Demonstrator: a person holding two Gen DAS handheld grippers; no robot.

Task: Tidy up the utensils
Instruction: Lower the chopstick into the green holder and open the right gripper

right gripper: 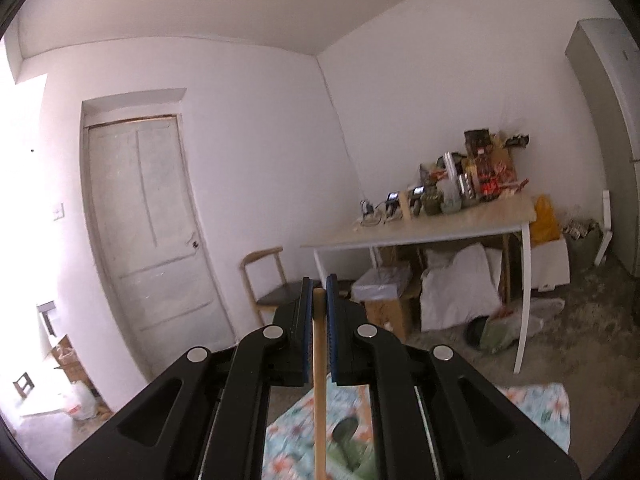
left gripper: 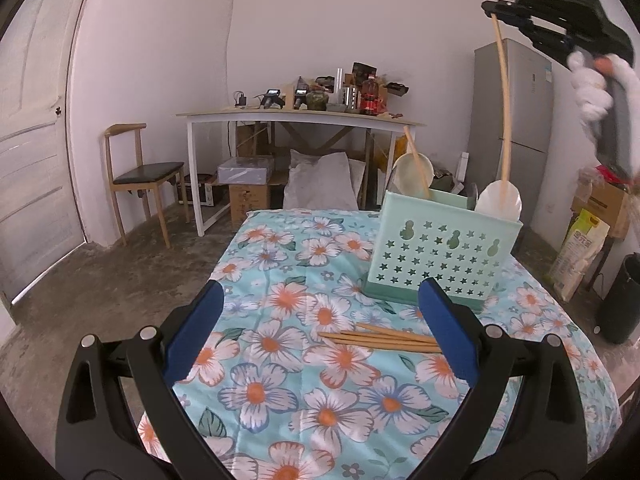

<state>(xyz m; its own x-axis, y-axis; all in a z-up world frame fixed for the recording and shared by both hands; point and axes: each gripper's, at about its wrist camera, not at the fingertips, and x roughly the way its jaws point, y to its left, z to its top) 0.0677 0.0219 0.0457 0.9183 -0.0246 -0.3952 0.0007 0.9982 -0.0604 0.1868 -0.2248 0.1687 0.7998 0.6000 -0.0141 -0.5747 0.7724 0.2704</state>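
The mint caddy (left gripper: 440,256) stands on the floral counter (left gripper: 288,392) with one ladle (left gripper: 414,174) inside. At its two o'clock hangs a second ladle (left gripper: 501,196), handle clamped in the right gripper (left gripper: 496,10). Chopsticks (left gripper: 384,338) lie at six o'clock. The left gripper (left gripper: 320,332) hovers, jaws apart.

Wooden chair (left gripper: 140,178) — white door (left gripper: 30,128)

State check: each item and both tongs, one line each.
Left tongs: open, empty, above the chopsticks.
Right tongs: shut on the long ladle's handle tip.
Long ladle: upright, bowl at caddy rim.
Second ladle: in the caddy, leaning.
Chopsticks: loose on the tablecloth.
Caddy: upright.
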